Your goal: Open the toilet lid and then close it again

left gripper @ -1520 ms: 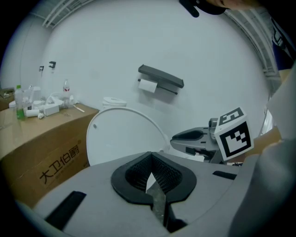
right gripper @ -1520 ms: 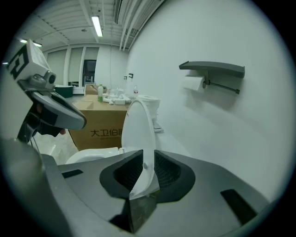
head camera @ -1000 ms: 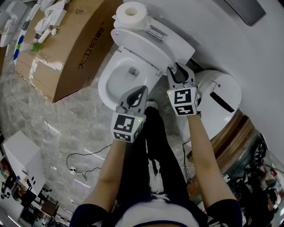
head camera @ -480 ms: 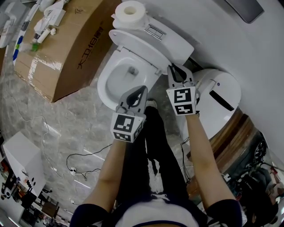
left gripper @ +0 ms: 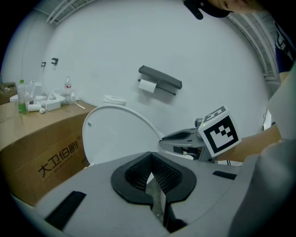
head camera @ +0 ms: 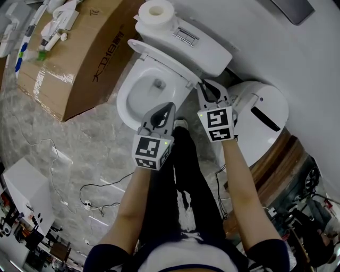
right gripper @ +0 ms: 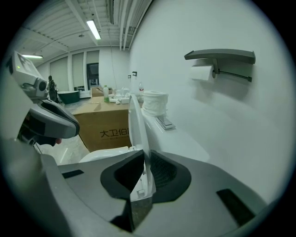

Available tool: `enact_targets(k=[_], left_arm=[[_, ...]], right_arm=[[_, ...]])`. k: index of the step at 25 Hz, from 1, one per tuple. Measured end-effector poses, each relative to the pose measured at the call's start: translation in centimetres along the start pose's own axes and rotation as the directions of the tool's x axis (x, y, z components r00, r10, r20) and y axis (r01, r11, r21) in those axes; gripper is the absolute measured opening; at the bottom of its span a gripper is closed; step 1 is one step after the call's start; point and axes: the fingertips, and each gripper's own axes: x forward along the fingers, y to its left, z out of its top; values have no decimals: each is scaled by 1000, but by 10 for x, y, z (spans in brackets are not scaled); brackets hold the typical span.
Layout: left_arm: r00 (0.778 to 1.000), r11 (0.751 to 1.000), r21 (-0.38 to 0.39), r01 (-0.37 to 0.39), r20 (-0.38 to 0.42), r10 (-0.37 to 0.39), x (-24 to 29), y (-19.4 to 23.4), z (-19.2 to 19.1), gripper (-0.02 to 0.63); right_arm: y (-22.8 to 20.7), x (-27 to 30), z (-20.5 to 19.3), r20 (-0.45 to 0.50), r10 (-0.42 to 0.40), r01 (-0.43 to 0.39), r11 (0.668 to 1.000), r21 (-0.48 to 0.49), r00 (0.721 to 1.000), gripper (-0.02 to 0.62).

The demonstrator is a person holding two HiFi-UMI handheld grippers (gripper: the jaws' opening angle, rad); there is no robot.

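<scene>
A white toilet stands against the wall, its bowl [head camera: 142,91] uncovered. Its lid [head camera: 159,57] stands raised, tipped a little forward off the tank [head camera: 188,41]. My right gripper [head camera: 204,86] has just been closing and is shut on the lid's right edge; in the right gripper view the thin lid [right gripper: 138,121] runs up between the right gripper's [right gripper: 144,161] pads. My left gripper [head camera: 166,109] hovers shut and empty over the bowl's near rim. In the left gripper view the left gripper [left gripper: 149,163] faces the lid's [left gripper: 115,134] inner side, with the right gripper [left gripper: 172,137] at its edge.
A toilet paper roll [head camera: 158,13] sits on the tank. A big cardboard box [head camera: 79,50] with bottles on top stands left of the toilet. A round white bin [head camera: 261,121] and wooden furniture [head camera: 287,167] are at the right. Cables [head camera: 101,197] lie on the floor.
The right gripper's jaws went from wide to closed on the lid's edge. The lid has come away from the tank, toward the bowl. The left gripper has not moved.
</scene>
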Motion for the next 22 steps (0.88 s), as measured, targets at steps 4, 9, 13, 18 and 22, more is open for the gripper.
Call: enact_targets(k=[4, 9, 13, 18, 22], left_arm=[[1000, 1000, -12, -17, -3, 17, -4, 2, -2, 6], [1000, 1000, -17, -24, -4, 24, -7, 7, -5, 6], [1000, 1000, -20, -24, -11, 23, -10, 7, -9, 6], [1000, 1000, -22, -19, -18, 19, -12, 6, -12, 6], [999, 999, -32, -29, -29, 28, -12, 10, -16, 6]], right_arm=[[11, -5, -2, 0, 21, -21, 1000, -7, 1000, 37], [23, -6, -4, -4, 37, -37, 999, -4, 999, 37], [31, -8, -5, -4, 49, -49, 999, -4, 999, 37], [40, -11, -9, -8, 72, -72, 997, -5, 997, 37], [50, -14, -10, -6, 97, -97, 995, -2, 995, 37]])
